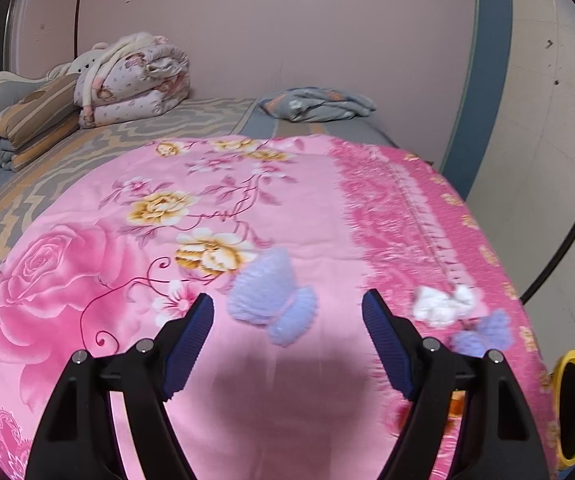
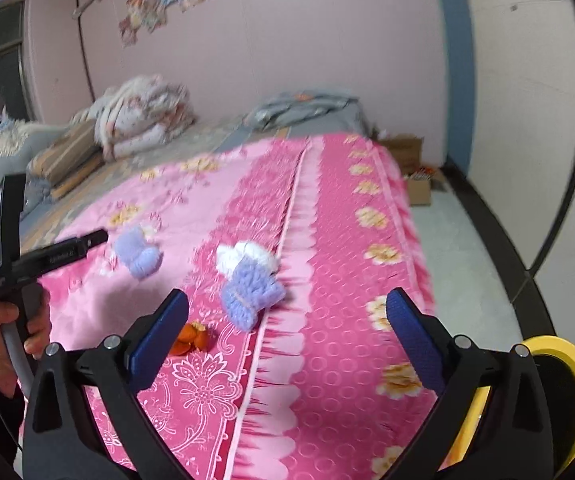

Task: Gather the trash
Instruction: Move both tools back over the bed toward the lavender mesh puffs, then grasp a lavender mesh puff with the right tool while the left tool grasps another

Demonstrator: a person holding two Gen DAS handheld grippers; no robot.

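Jaws wide, empty: left gripper point(image 1: 287, 308) & right gripper point(image 2: 287, 304).

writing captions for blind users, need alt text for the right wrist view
The open right hand-held gripper hovers over a pink floral bedspread strewn with two fuzzy lilac knitted pieces, a crumpled white tissue and orange peel scraps. A yellow-rimmed bin sits at lower right.

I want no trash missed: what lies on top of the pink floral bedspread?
On the pink floral bedspread: two purple knitted pieces, a white crumpled wad partly hidden behind the nearer one, and orange peel scraps. What is under the bedspread is hidden.
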